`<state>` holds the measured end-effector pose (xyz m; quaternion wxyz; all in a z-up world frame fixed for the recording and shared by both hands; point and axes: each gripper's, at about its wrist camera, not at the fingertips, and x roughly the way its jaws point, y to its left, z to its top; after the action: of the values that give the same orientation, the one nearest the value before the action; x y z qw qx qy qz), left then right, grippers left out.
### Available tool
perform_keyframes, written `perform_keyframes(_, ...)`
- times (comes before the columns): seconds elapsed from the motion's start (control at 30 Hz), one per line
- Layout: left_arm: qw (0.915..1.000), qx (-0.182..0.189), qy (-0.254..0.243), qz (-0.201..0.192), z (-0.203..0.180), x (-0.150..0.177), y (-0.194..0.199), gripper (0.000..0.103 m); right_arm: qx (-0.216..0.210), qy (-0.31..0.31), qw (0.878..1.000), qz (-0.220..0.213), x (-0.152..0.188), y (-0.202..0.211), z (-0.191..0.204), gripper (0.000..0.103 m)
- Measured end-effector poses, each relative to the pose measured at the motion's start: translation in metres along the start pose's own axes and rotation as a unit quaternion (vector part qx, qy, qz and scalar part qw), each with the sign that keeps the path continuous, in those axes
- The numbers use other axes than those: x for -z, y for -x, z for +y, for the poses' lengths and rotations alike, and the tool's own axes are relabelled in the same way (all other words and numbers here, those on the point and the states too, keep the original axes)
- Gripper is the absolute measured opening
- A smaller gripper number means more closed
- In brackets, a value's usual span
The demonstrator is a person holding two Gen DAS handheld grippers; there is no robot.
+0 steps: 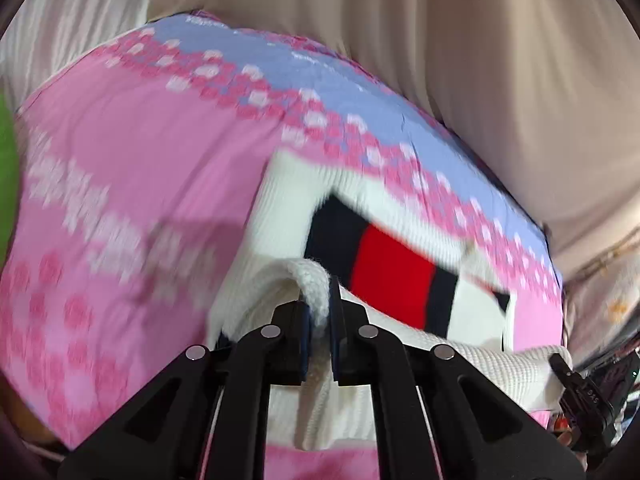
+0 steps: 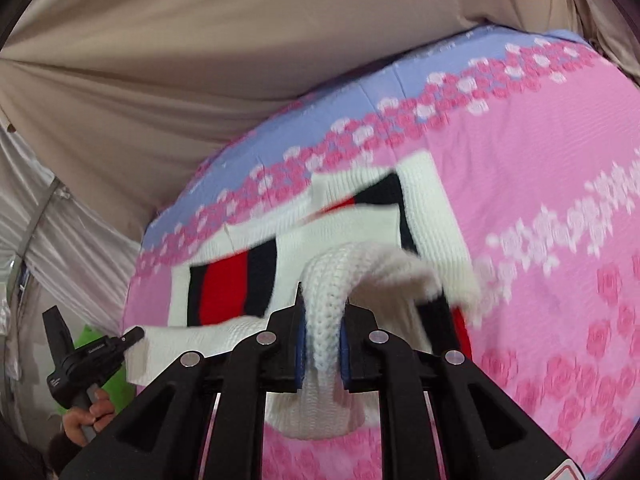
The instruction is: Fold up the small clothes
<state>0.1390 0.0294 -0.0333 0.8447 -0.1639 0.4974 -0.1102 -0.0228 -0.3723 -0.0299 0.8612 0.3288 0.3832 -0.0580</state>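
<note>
- Pink floral sheet [image 1: 132, 152] with a lilac border covers the surface; beige fabric backdrop [image 2: 200, 60] behind. The surface may be a bed or a counter, can't tell.
- White knit garment [image 1: 280, 216] with navy/red stripe block lies on the sheet, far part flat, near edge lifted off it.
- Left gripper [image 1: 320, 300]: jaws pinching a bunched white knit edge.
- Right gripper [image 2: 323, 312]: jaws pinching a thick roll of the same knit edge.
- Step, by my read: carrying the near hem over toward the far edge for a fold.
- To do it well: keep both grips level and the edge taut between them, move together, lay hem square on the far edge, release only once it lies flat.
- Risk: thick bunched knit may drag or skew the fold.
</note>
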Motion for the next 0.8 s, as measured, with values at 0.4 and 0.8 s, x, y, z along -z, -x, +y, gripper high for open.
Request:
perform_keyframes(0.4,0.9929,-0.091,-0.076,-0.014,0.0,-0.01,-0.03,0.068,0.096,0.019,0.995,-0.018,0.0,-0.029,-0.028,0.056)
perform_keyframes(0.8,0.9954,-0.043,-0.016,0.084,0.025,0.023,-0.028,0.011,0.099,0.032,0.995,-0.01,0.04,-0.002,-0.037,0.008)
